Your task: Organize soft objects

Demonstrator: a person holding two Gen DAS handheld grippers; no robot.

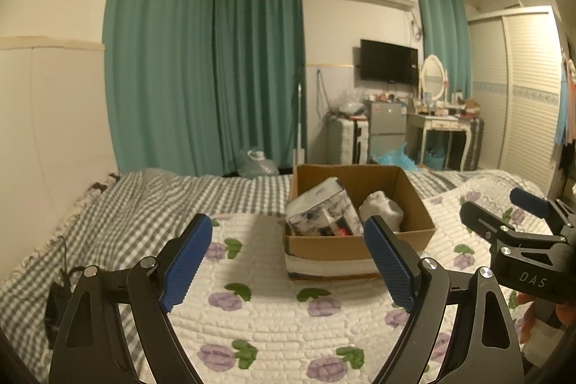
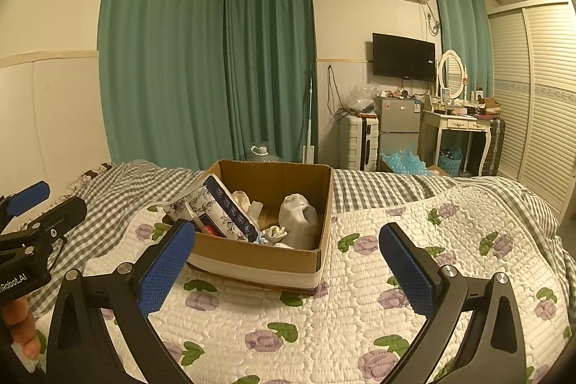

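An open cardboard box [image 1: 414, 200] [image 2: 325, 204] stands on the bed's flowered quilt [image 1: 273, 312] [image 2: 324, 330]. In it lie a floral soft pack [image 1: 320, 211] [image 2: 219, 215], a white bundle [image 1: 381, 209] [image 2: 298, 218] and small pale items [image 2: 273, 234]. My left gripper [image 1: 288, 261] is open and empty, held above the quilt short of the box. My right gripper [image 2: 286, 261] is open and empty, just in front of the box. Each gripper shows at the edge of the other view, the right [image 1: 504, 207] and the left [image 2: 46, 200].
A grey checked blanket [image 1: 144, 204] [image 2: 378, 189] covers the far bed. A black charger and cable [image 1: 57, 297] lie at the left edge. Beyond stand teal curtains [image 2: 201, 60], a suitcase [image 2: 356, 143], a small fridge [image 2: 397, 125], a dressing table [image 2: 457, 125] and a wardrobe [image 2: 540, 96].
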